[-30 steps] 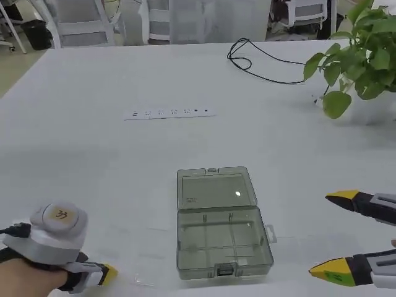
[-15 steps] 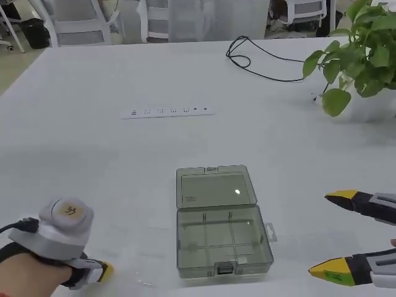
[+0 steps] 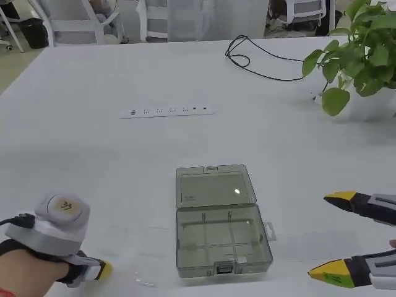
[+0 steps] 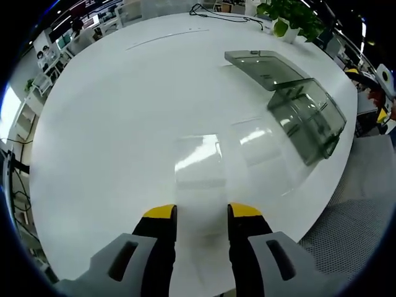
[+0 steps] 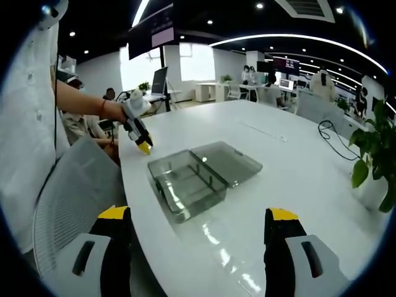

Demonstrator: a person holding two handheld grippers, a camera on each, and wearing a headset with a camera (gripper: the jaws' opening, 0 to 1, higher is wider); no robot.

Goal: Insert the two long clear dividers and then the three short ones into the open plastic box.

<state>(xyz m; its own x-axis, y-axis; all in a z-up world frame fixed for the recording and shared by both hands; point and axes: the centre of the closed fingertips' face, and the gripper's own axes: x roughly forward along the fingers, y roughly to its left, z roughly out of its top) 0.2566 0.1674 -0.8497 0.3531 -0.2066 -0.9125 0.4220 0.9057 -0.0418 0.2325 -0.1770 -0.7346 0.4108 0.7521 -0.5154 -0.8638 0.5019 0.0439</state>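
Lying loose left of the open plastic box [image 3: 223,242], clear dividers [image 4: 198,162] await insertion; the left hand-held gripper [image 4: 202,210] and right hand-held gripper [image 5: 198,214] gape empty.

The left gripper [image 4: 202,213] is being clasped in the person's left hand [image 3: 28,275] and angled downward, its yellow-tipped jaws being held only narrowly apart. The right gripper [image 3: 334,235] is being held level on the opposite side, its jaws being spread wide.
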